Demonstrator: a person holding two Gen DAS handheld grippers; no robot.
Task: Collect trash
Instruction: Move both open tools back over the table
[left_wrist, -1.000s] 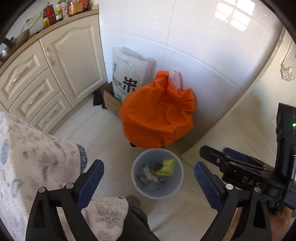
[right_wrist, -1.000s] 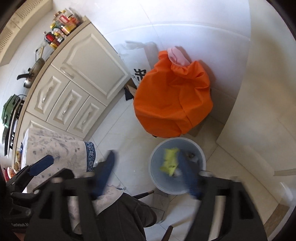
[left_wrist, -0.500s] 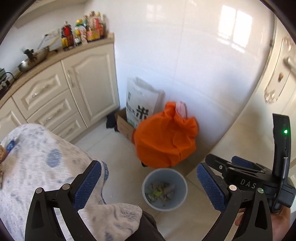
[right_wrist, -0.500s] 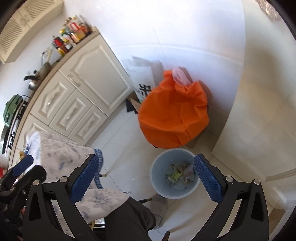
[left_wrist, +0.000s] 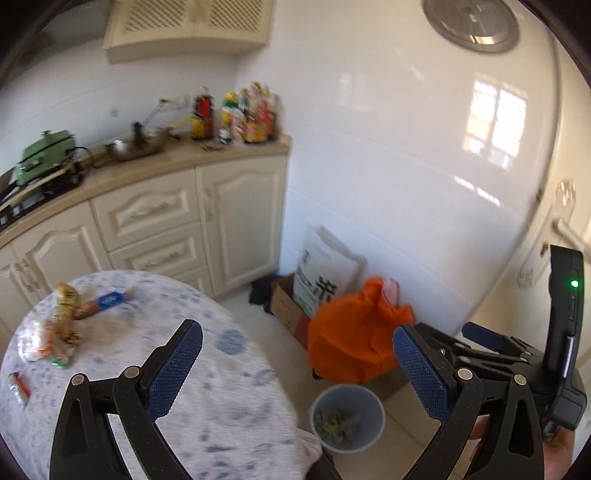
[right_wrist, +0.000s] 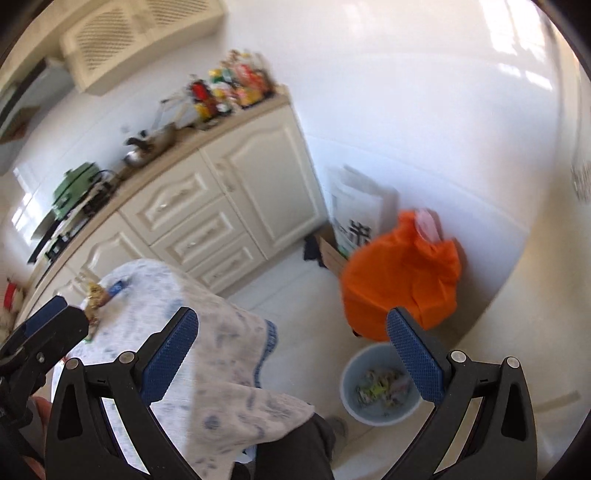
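Both tongs are standing wide with nothing between their blue pads: the left tongs (left_wrist: 295, 363) are hanging over the edge of the tabletop (left_wrist: 221, 387), the right tongs (right_wrist: 291, 352) just beside them. The blue bin (left_wrist: 347, 417) is sitting on the floor below the tabletop's edge, wrappers lying inside it. More trash (left_wrist: 64, 325) is lying on the tabletop's far side. An orange bag (left_wrist: 354, 347) is slumping just behind the bin.
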